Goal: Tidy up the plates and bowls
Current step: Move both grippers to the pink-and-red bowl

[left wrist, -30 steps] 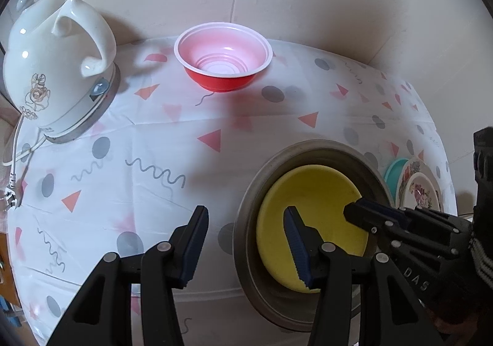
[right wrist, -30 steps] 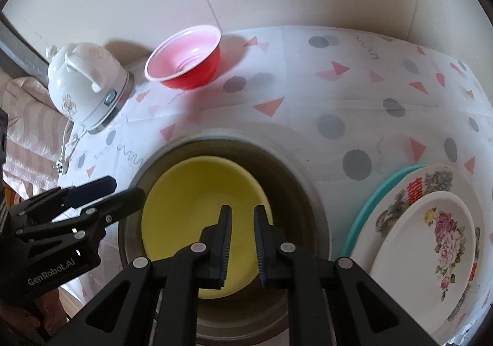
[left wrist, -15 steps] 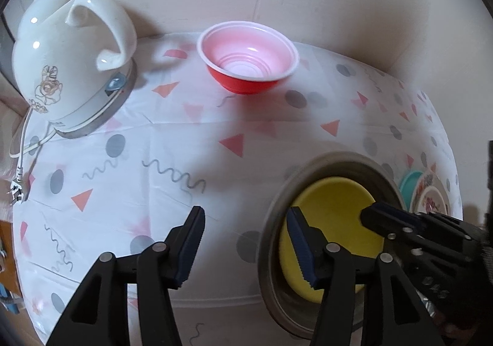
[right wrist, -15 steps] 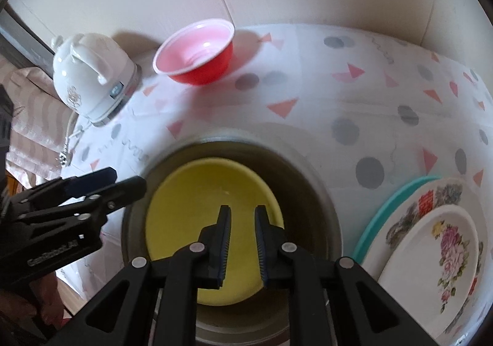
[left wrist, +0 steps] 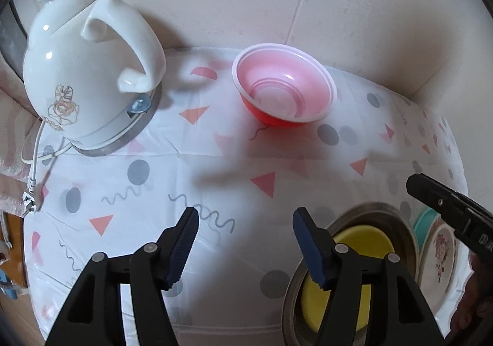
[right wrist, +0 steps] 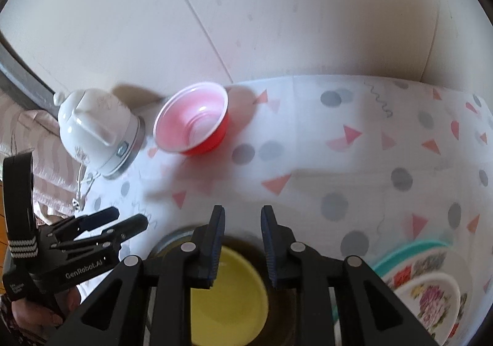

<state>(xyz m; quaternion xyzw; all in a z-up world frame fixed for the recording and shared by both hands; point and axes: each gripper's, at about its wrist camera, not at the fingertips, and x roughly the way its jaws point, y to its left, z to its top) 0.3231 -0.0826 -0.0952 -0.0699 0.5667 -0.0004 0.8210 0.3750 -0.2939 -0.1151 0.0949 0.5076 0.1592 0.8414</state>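
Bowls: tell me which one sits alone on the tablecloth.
The red bowl beside the kettle; the yellow bowl sits nested inside the metal bowl.

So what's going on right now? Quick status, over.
Left gripper open, empty, above the tablecloth. Right gripper open, empty, over the yellow bowl nested in the metal bowl. Red bowl untouched near the kettle. Path clear.

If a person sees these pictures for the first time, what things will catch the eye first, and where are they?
The red bowl stands out, alone at the back of the patterned tablecloth near the wall, with the white kettle to its left. Nearer the camera, a yellow bowl sits inside a metal basin, and flowered plates are stacked to its right. Both tools, left tool and right tool, are open and empty.
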